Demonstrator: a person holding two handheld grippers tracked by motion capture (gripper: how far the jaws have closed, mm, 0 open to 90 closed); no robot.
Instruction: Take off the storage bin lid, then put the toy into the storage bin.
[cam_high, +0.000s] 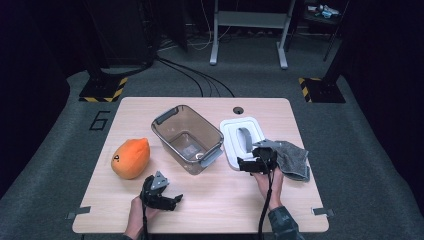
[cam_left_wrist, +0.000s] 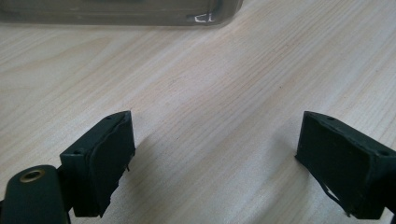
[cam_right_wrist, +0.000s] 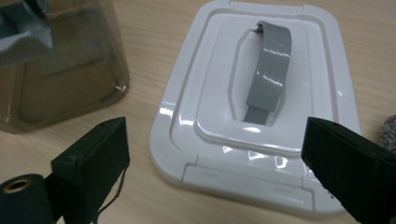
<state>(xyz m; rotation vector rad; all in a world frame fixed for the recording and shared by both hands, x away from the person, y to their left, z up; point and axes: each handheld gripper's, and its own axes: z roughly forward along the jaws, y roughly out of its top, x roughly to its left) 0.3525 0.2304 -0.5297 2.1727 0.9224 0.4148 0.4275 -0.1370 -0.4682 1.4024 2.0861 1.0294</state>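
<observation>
Right gripper (cam_right_wrist: 212, 154) empty, jaws spread wide just short of the white lid (cam_right_wrist: 252, 98) lying flat beside the clear bin (cam_high: 187, 137); I'd centre on the grey handle (cam_right_wrist: 268, 70), pinch across it, lift level.

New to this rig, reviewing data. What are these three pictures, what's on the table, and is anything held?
A person holds a handheld two-jaw gripper in each hand. The high view looks down on the light wooden table; the other two views look along each gripper's jaws.

On the table: an orange mango-shaped soft toy, a clear brownish plastic bin with grey handles, its white lid with a grey strap handle, and a grey cloth.

The left gripper and right gripper are open, holding nothing.
</observation>
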